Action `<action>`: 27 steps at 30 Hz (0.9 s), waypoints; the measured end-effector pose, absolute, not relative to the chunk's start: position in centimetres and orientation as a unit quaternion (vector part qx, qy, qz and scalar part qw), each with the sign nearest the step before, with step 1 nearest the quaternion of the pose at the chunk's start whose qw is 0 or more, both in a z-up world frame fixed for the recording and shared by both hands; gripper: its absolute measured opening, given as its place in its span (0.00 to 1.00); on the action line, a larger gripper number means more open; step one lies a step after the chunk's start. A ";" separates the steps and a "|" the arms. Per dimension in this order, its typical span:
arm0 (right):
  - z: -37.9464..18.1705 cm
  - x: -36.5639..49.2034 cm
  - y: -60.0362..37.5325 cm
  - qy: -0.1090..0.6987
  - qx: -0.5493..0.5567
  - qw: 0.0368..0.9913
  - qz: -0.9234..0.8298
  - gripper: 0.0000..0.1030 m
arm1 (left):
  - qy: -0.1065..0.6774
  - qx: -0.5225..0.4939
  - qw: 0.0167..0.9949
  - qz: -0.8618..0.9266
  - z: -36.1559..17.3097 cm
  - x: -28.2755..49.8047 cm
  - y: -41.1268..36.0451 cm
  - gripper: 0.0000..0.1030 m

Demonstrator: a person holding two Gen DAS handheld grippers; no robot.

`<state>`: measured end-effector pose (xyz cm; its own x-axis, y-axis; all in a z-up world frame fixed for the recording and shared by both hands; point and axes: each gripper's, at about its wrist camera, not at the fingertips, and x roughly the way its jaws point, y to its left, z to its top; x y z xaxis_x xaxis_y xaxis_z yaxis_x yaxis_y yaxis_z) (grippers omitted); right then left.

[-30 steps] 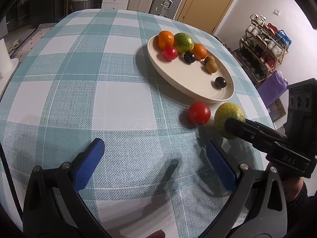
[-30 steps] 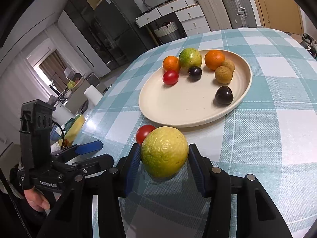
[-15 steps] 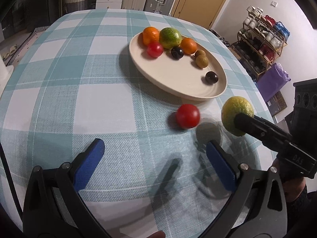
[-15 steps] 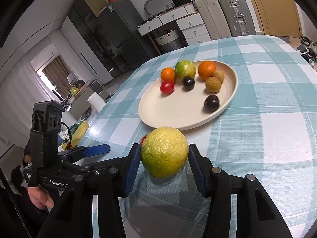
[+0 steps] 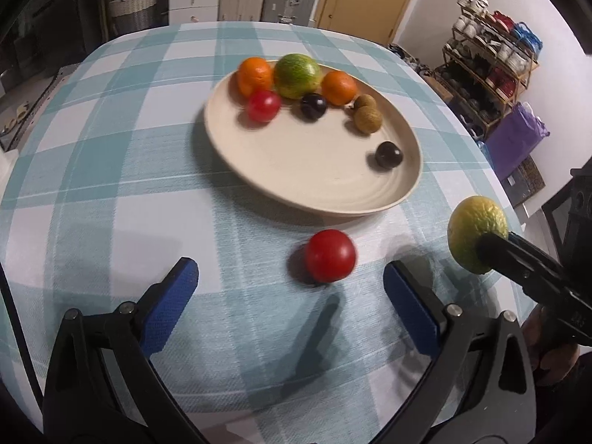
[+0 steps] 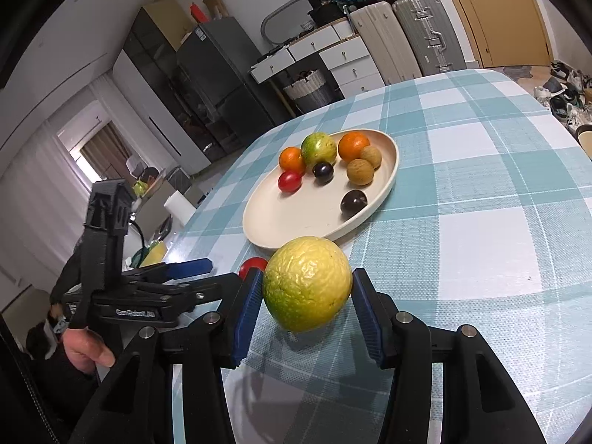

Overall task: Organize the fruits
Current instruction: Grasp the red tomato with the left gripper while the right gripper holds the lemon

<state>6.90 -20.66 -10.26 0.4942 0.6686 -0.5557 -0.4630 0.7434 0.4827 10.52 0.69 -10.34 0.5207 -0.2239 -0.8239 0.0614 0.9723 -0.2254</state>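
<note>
One yellow-green citrus point(image 6: 307, 284) sits pinched in my right claw point(image 6: 306, 312), the plate point(image 6: 266, 218) lying just beyond it toward mid-frame, while my left claw point(image 5: 290, 309) hangs spread and empty.

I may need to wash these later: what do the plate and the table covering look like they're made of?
Plate: seemingly matte cream ceramic or stoneware, possibly melamine; smooth, dull sheen, faint concentric rings by the rim. Table covering: teal-and-white check, probably woven or textured vinyl; a fine weave-like grain shows, yet it lies flat and creaseless.
</note>
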 end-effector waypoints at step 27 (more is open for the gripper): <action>-9.5 6.5 -22.0 0.364 0.140 0.855 0.341 0.48 | 0.481 -0.101 0.856 -0.156 -7.6 11.1 0.5 0.26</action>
<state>6.55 -21.98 -9.54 0.5025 0.6848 -0.5278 -0.4805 0.7287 0.4880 11.05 0.46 -7.62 0.4874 -0.3653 -0.7931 0.1708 0.9306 -0.3236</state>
